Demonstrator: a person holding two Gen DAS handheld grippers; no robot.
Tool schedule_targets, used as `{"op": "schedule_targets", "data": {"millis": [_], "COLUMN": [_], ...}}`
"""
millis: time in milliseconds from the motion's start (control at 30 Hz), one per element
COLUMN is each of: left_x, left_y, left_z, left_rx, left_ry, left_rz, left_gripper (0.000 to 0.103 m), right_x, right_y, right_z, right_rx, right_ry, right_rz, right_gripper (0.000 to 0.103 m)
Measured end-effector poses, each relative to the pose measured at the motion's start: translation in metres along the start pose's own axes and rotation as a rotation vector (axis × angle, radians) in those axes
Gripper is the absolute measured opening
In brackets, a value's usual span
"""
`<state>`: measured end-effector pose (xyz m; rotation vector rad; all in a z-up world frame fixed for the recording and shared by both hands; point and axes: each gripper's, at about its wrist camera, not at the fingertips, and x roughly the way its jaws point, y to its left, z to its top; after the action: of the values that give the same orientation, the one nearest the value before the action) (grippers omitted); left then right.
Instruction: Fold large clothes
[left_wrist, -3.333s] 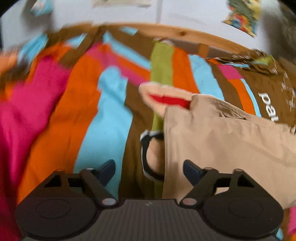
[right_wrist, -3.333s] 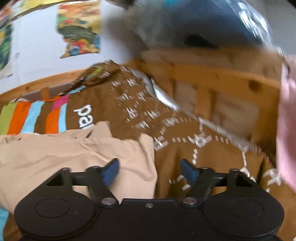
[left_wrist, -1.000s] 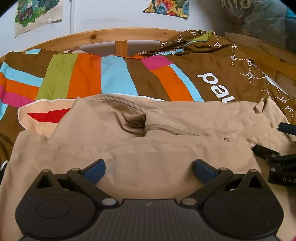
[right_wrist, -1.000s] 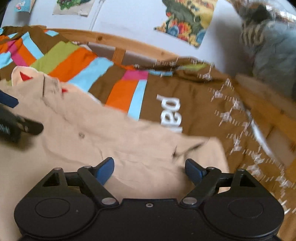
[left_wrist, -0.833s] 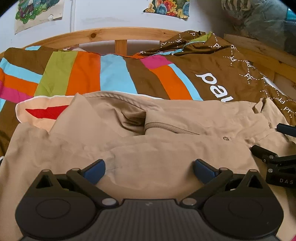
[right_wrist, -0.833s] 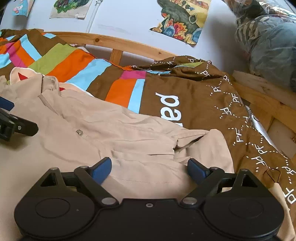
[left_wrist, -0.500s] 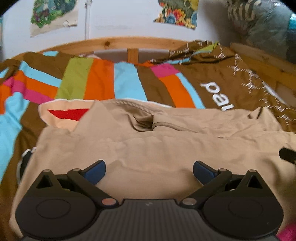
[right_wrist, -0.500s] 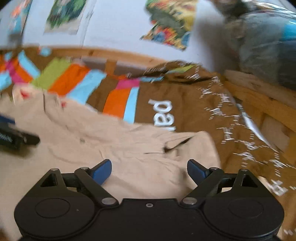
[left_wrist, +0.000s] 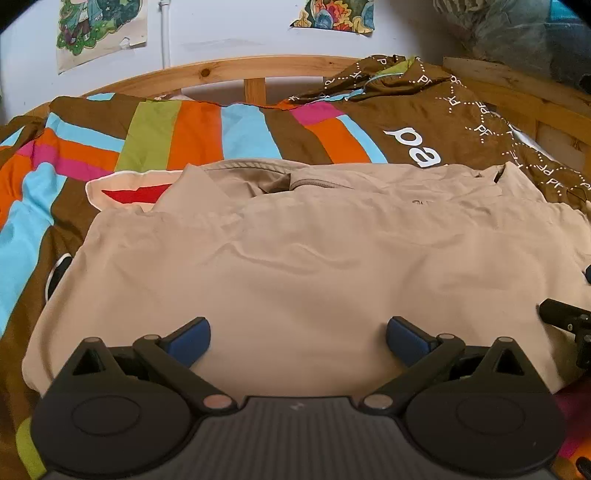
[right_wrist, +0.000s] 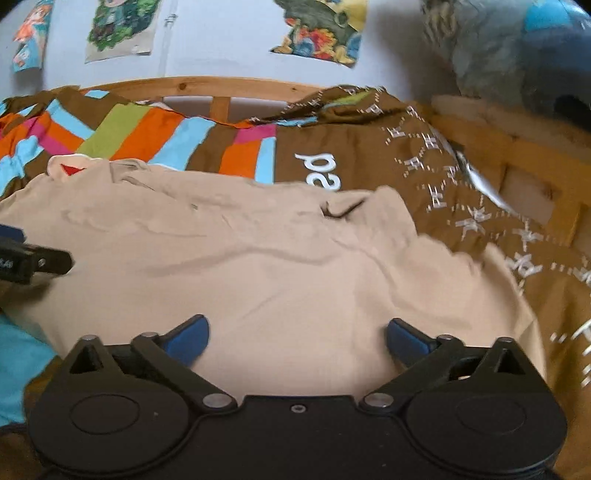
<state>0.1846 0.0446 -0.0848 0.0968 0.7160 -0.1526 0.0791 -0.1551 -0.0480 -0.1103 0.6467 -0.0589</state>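
Beige shirt (left_wrist: 314, 258) spread on a striped bedcover (left_wrist: 192, 133), both grippers hovering over it.

The left gripper (left_wrist: 297, 338) and right gripper (right_wrist: 295, 338) each have jaws wide apart, gripping nothing; the right's have just been opening. The shirt lies flat, collar (left_wrist: 258, 173) toward 12 o'clock. The wooden bed frame (left_wrist: 229, 68) runs behind, toward 12 o'clock.
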Motion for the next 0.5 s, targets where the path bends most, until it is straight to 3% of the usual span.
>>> {"op": "schedule_targets", "data": {"millis": [200,500], "left_x": [-0.005,-0.01], "left_y": [0.002,0.005], "left_z": [-0.015,-0.023], "left_rx": [0.007,-0.005], "left_ry": [-0.071,-0.109], "left_rz": [-0.005,0.014], "left_gripper": [0.103,0.103], "right_x": [0.005,0.005], "right_y": [0.0,-0.002], "right_z": [-0.003,-0.002], "right_rx": [0.023,0.029], "right_ry": [0.006,-0.002], "right_rz": [0.014,0.014], "right_gripper": [0.102,0.102]}}
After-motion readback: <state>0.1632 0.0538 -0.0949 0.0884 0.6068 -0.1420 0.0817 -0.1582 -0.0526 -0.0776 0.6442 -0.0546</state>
